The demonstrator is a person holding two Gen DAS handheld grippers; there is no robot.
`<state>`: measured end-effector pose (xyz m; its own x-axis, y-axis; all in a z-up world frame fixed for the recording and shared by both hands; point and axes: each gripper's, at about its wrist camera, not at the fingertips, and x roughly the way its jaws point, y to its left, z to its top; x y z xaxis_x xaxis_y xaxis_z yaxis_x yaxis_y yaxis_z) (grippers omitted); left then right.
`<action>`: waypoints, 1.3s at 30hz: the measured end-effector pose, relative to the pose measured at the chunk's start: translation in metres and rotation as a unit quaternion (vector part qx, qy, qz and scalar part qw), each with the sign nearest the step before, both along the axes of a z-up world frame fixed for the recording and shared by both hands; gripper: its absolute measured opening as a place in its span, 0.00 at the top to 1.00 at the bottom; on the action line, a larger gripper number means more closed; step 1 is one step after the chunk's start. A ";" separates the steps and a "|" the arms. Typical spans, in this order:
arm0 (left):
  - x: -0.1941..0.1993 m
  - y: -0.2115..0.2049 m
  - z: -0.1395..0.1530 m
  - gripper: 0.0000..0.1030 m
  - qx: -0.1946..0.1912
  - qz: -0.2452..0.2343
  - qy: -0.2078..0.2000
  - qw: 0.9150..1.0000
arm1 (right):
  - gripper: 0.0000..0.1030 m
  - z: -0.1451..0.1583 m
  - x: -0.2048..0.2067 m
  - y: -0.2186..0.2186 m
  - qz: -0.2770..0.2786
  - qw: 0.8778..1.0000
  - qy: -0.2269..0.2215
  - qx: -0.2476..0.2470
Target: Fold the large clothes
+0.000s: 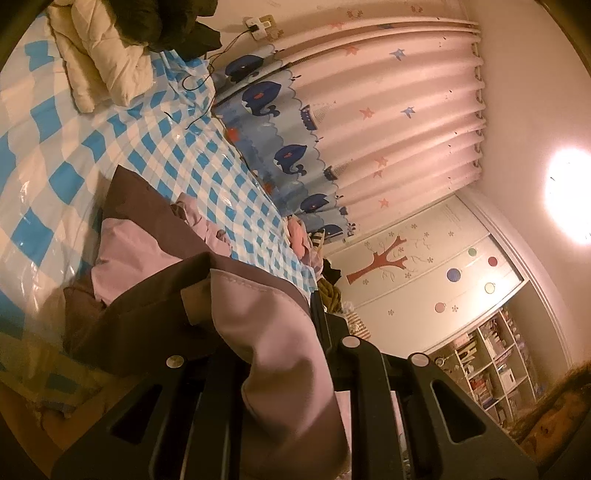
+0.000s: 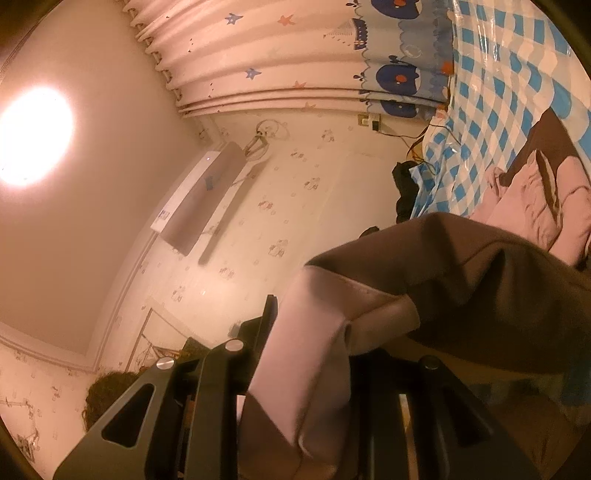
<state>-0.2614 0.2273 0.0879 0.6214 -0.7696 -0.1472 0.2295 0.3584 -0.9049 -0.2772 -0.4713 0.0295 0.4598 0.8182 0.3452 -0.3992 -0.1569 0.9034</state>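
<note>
A large brown and pale pink garment (image 1: 147, 229) lies partly spread on the blue-and-white checked bed cover (image 1: 155, 147). My left gripper (image 1: 266, 314) is shut on a pink and brown edge of it, lifted off the bed; the cloth drapes over the fingers. In the right wrist view the same garment (image 2: 480, 280) hangs from my right gripper (image 2: 332, 325), which is shut on another pink edge of it. The rest of the garment (image 2: 532, 199) bunches on the bed behind. Both sets of fingertips are hidden by cloth.
A cream quilted duvet (image 1: 96, 62) and dark clothes (image 1: 184, 33) lie at the bed's head. A whale-print curtain (image 1: 369, 110) runs along the far side. A clothes pile (image 1: 317, 254), wardrobe (image 1: 424, 280) and shelves (image 1: 491, 369) stand beyond. An air conditioner (image 2: 199, 199) hangs on the wall.
</note>
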 end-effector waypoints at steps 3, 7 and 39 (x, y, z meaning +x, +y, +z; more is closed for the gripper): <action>0.012 0.000 -0.003 0.88 -0.001 0.004 0.007 1.000 | 0.76 0.000 0.012 0.001 -0.003 1.000 0.009 -0.003; 0.030 0.002 -0.008 0.88 -0.007 0.011 0.019 1.000 | 0.76 0.000 0.028 0.002 -0.008 1.000 0.018 -0.006; 0.175 -0.003 -0.058 0.88 -0.014 0.060 0.108 0.992 | 0.69 -0.041 0.154 -0.001 -0.043 0.991 0.118 -0.052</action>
<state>-0.0866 0.2240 0.0296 0.6657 -0.6973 -0.2658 -0.0136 0.3447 -0.9386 -0.1233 -0.4722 -0.0112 0.5872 0.7980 0.1356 -0.1826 -0.0326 0.9827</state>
